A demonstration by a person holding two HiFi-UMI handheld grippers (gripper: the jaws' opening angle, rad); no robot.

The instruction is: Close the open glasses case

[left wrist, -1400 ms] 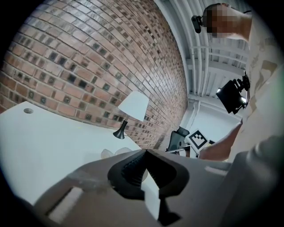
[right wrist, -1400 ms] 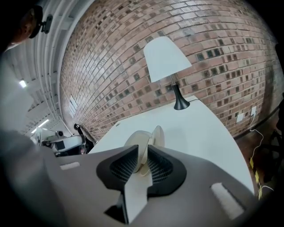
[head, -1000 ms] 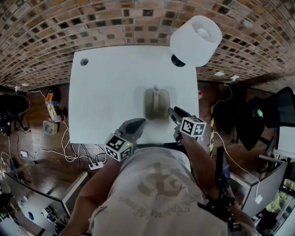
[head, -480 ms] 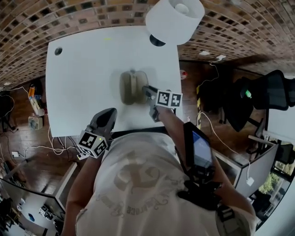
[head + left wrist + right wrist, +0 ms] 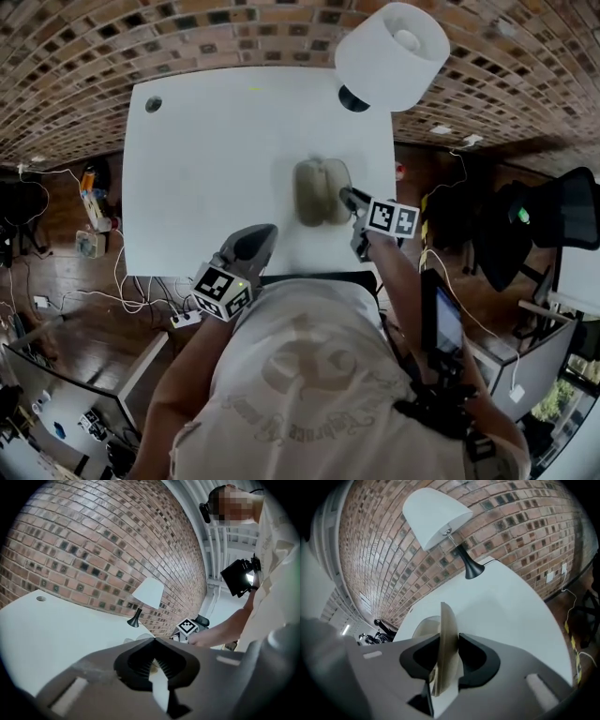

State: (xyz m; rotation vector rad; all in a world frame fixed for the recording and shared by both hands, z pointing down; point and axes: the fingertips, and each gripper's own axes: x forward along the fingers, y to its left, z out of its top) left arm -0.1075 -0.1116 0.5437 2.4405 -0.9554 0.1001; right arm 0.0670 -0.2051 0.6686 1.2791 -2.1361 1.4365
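beige oval hard-shell glasses case (image 5: 317, 191) lies just left of the right gripper (image 5: 348, 196), whose closing jaws pinch its upright lid, while the left gripper (image 5: 265, 232), pinched together, sits farther off.

The glasses case (image 5: 319, 190) was covered in a matt, beige, leather-like skin. The table (image 5: 206, 159) was finished in smooth, matt white. The lamp shade (image 5: 394, 56) was made of plain matt white material, and the wall (image 5: 187, 33) was laid in rough brick.
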